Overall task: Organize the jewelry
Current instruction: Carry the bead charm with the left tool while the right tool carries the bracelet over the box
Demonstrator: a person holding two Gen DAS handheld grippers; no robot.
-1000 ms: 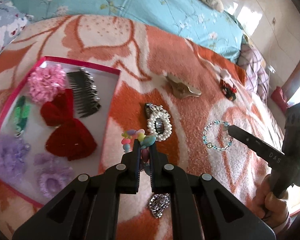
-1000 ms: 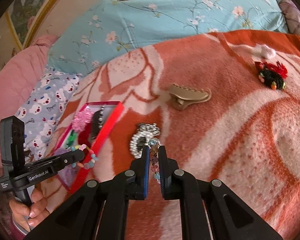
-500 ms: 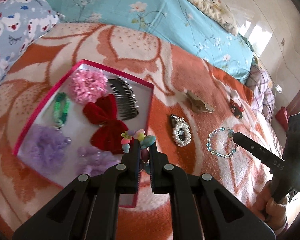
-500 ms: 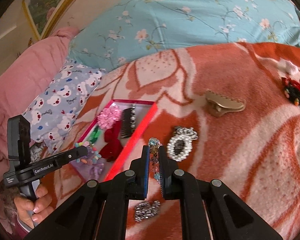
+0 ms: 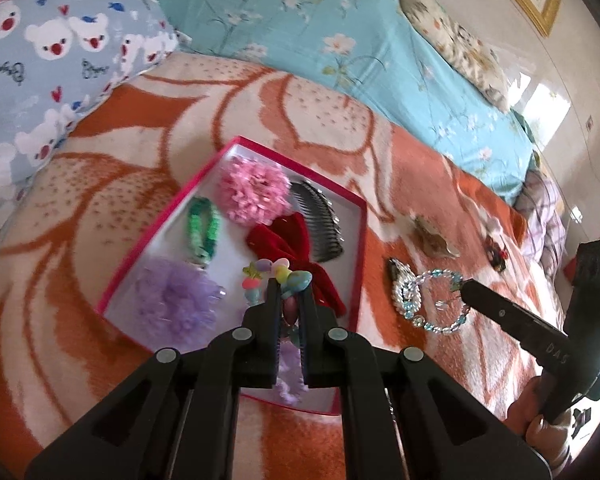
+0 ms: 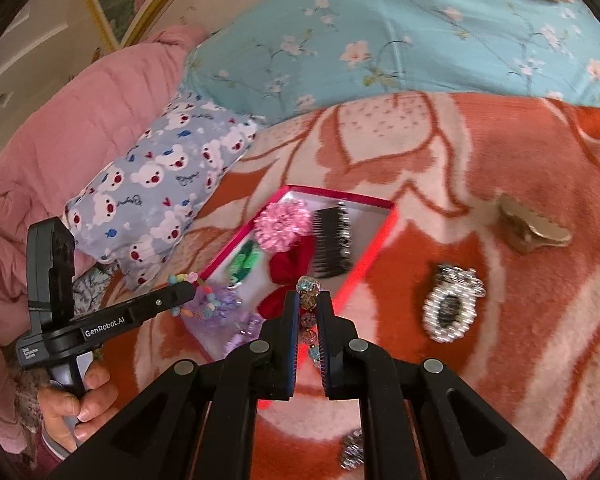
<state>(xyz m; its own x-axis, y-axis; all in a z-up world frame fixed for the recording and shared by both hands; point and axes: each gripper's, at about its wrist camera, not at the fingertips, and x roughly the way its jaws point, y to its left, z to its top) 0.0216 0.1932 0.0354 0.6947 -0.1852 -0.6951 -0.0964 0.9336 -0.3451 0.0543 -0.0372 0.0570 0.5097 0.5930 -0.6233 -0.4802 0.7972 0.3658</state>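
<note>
My left gripper [image 5: 289, 286] is shut on a pastel bead bracelet [image 5: 278, 274] and holds it above the pink-rimmed tray [image 5: 358, 248]. The tray holds a pink flower [image 5: 254, 190], a red bow [image 5: 290, 240], a black comb [image 5: 320, 222], a green tie [image 5: 202, 226] and purple scrunchies [image 5: 172, 300]. My right gripper [image 6: 309, 300] is shut on a blue crystal bracelet [image 6: 309, 300], which hangs beside the tray's right edge [image 5: 440, 304]. The left gripper with its bracelet also shows in the right wrist view [image 6: 188, 290].
On the orange blanket lie a pearl brooch [image 6: 452, 304], a gold claw clip [image 6: 534, 230], a silver piece [image 6: 352, 450] and a red and black clip [image 5: 496, 250]. A bear pillow [image 6: 160, 184] and blue bedding [image 6: 380, 40] lie behind.
Both grippers have risen and moved left with their bracelets. The left one now hangs over the tray's middle; the right one has come close to the tray's right edge.
</note>
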